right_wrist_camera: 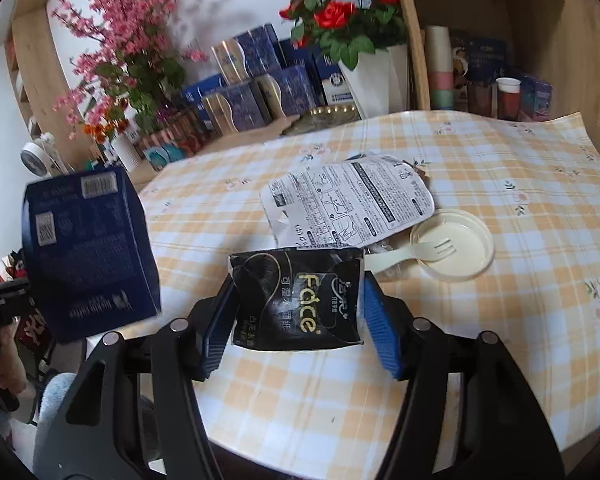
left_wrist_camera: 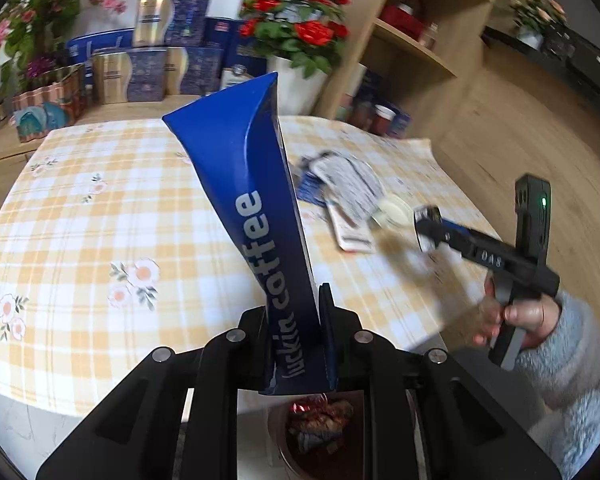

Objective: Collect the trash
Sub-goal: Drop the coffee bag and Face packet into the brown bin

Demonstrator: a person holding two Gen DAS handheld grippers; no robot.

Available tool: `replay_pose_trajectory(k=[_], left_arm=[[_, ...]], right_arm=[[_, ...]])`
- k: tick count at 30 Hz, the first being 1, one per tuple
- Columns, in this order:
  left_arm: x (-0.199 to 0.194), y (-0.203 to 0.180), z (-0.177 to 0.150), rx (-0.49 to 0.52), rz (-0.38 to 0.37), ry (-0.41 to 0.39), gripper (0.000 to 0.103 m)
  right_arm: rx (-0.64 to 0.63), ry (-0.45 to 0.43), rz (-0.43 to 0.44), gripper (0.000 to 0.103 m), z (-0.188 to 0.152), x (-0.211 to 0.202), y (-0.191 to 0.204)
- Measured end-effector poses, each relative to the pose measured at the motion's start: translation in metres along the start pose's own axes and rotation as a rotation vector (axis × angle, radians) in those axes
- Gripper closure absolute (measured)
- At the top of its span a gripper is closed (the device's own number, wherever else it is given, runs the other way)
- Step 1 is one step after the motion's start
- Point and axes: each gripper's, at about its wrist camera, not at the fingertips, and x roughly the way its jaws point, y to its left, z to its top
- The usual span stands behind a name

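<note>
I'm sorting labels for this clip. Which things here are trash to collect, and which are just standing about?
Trash:
blue coffee box, in the left gripper
black tissue wrapper, between the right gripper fingers
white printed packet
cream lid
plastic fork
bin

Standing about:
red roses
pink blossoms
stacked boxes
cups

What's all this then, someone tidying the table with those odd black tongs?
Yes. A person holds a gripper in each hand and is clearing rubbish. The left gripper is clamped on a flattened blue coffee box, held above a bin that already has wrappers in it. The right gripper has its fingers on either side of a black tissue packet on the table. A white wrapper, a plastic lid and a small fork still lie there.
</note>
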Motion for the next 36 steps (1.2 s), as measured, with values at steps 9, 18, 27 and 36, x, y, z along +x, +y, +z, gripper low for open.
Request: replay_pose_trajectory(k=[9,18,27,36], left_arm=[[0.0,-0.064,-0.064,0.218,-0.14,0.176,0.084],[0.058,-0.118,-0.142,0.47,-0.194,0.503,0.084],[0.151,-0.112,-0.19,0.465,-0.068,0.735,0.084],[0.118,-0.088,-0.149,0.25,-0.025,0.406,0.022]], right_arm=[[0.047,-0.071,0.019,0.042,-0.039,-0.065,-0.002],[0.079,-0.053,-0.009,0.042,-0.075,-0.097,-0.02],[0.13,-0.049,-0.035,0.042,-0.089,-0.108,-0.042],[0.14,0.047,-0.038,0.042,-0.113,-0.097,-0.035]])
